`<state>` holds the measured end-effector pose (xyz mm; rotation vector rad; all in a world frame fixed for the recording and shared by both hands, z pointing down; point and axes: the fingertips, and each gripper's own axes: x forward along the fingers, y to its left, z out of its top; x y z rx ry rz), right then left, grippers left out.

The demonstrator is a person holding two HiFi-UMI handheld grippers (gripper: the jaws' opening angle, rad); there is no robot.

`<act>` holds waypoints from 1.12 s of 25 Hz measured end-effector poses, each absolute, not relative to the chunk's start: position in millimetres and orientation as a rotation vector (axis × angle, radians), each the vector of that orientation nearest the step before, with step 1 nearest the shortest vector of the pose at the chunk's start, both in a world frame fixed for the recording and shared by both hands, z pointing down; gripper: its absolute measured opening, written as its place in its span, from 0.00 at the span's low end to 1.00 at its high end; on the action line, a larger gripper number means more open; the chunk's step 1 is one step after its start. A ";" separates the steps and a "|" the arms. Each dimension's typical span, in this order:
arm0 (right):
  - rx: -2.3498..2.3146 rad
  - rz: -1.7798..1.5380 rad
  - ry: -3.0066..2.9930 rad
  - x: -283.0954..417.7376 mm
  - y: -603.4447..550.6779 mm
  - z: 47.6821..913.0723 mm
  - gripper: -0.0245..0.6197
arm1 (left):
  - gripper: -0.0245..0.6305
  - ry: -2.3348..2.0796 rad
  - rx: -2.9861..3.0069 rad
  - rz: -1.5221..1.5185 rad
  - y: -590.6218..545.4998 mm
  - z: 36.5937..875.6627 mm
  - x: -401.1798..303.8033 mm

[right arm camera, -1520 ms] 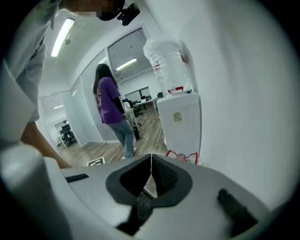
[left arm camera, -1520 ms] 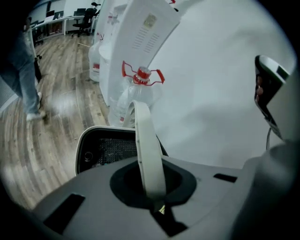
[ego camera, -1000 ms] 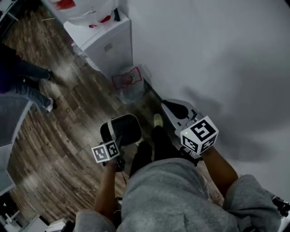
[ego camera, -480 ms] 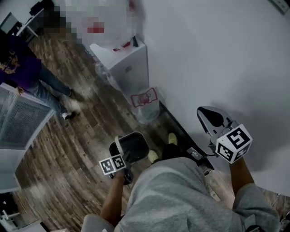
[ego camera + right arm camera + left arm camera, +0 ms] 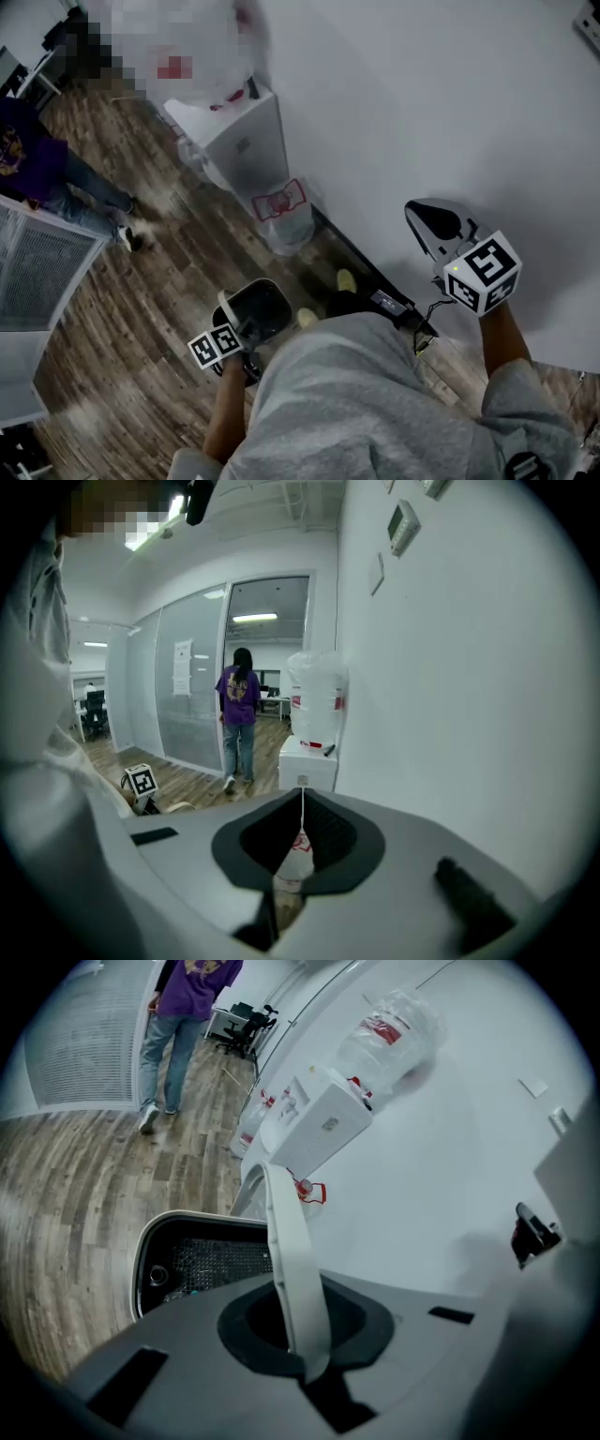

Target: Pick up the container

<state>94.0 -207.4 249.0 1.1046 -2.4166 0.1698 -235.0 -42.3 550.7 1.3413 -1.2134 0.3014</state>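
The container point(image 5: 260, 307) is a black tub with a white rim, hanging over the wood floor by my left leg. Its white strap handle point(image 5: 294, 1260) runs up between the jaws of my left gripper point(image 5: 242, 332), and the tub's mesh-lined inside point(image 5: 202, 1265) shows below. The left gripper's point(image 5: 302, 1352) jaws are opening slightly, and the handle is still pinched between them. My right gripper point(image 5: 429, 221) is raised in front of the white wall. In its own view, the right gripper point(image 5: 300, 844) is shut with nothing in it.
A white water dispenser point(image 5: 239, 141) with a bottle stands against the wall. A small bin with a red-printed bag point(image 5: 281, 211) sits beside it. A person in a purple top point(image 5: 28, 159) stands on the wood floor, near a glass partition point(image 5: 183, 705).
My right gripper has risen from beside my legs to in front of the wall. The left gripper has drifted a little down and left, still with the container.
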 end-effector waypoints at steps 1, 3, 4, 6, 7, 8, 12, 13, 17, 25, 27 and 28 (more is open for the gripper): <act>1.111 0.182 -2.449 89.3 -206.5 253.6 0.08 | 0.07 -1.209 1.340 0.299 -41.0 551.3 -234.6; 1.145 0.225 -2.527 78.8 -204.8 261.5 0.08 | 0.07 -1.199 1.343 0.303 -38.8 553.5 -232.7; 1.169 0.265 -2.563 73.9 -204.1 266.0 0.08 | 0.07 -1.193 1.346 0.310 -37.9 554.7 -231.3; 1.215 0.347 -2.606 65.3 -202.6 274.8 0.08 | 0.07 -1.183 1.354 0.324 -37.1 556.3 -228.1; 1.239 0.372 -2.611 62.4 -202.4 277.6 0.08 | 0.07 -1.180 1.358 0.329 -37.5 556.9 -226.4; 1.265 0.385 -2.608 60.8 -202.5 279.9 0.08 | 0.07 -1.177 1.361 0.331 -38.3 557.3 -225.1; 1.323 0.427 -2.604 59.6 -202.6 285.7 0.08 | 0.07 -1.174 1.366 0.320 -41.5 557.6 -224.6; 1.325 0.431 -2.606 58.7 -202.0 286.0 0.08 | 0.07 -1.174 1.365 0.317 -41.6 557.7 -225.2; 1.323 0.436 -2.614 54.8 -199.0 285.9 0.08 | 0.07 -1.179 1.366 0.311 -40.1 559.0 -227.3; 1.318 0.437 -2.614 51.4 -193.2 287.8 0.08 | 0.07 -1.185 1.364 0.318 -38.5 562.2 -228.6; 1.318 0.440 -2.611 51.0 -192.7 287.9 0.08 | 0.07 -1.184 1.358 0.322 -36.3 562.7 -229.5; 1.319 0.440 -2.609 50.9 -192.5 287.8 0.08 | 0.07 -1.184 1.356 0.323 -35.8 562.9 -229.6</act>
